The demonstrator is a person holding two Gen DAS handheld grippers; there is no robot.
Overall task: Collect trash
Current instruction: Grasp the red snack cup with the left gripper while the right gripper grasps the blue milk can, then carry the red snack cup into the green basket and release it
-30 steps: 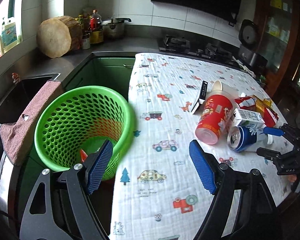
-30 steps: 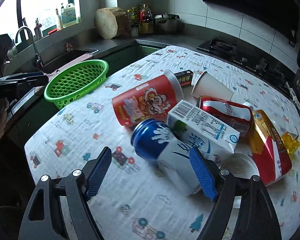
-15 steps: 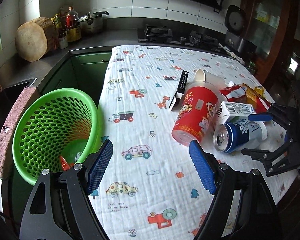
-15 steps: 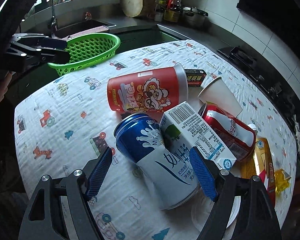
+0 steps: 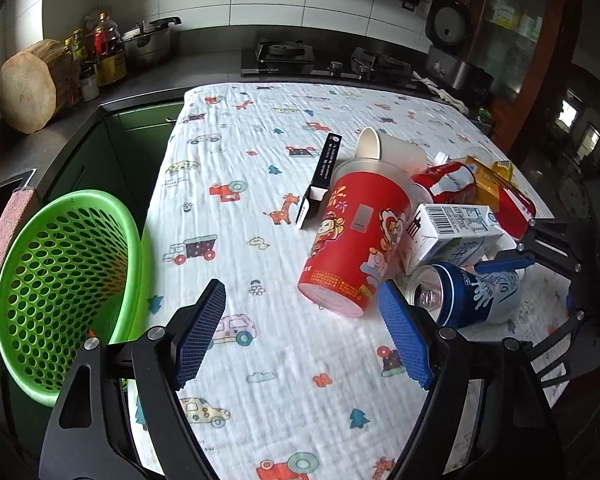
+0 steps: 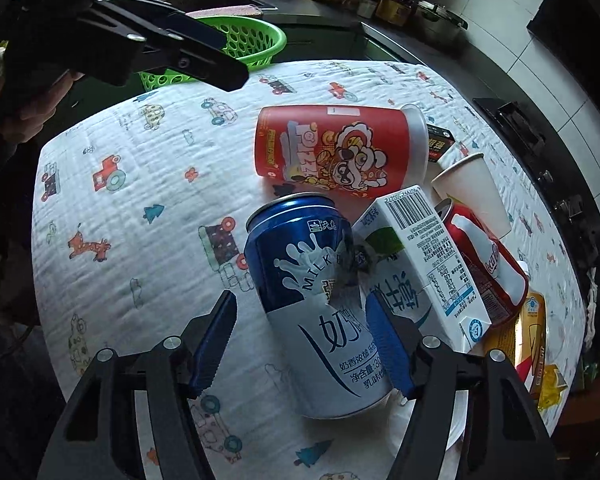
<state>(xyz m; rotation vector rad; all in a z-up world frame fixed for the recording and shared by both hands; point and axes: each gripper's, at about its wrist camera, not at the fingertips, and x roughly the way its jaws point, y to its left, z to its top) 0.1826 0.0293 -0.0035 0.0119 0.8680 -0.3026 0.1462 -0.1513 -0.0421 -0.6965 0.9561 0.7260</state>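
A blue and white milk can lies on its side on the patterned tablecloth. My right gripper straddles it and its jaws are closing. The right pad is at the can's side; a gap shows at the left pad. Beside the can lie a white milk carton, a red paper cup, a red cola can and a white paper cup. My left gripper is open and empty, hovering over the cloth just before the red cup.
A green perforated basket stands off the table's left edge, with something orange at its bottom. A black box lies behind the red cup. A yellow and red packet lies at the right edge. Counter, stove and sink surround the table.
My left gripper swung from above the basket rightward over the table toward the red cup. My right gripper rolled and sank around the blue can, and its jaws narrowed.
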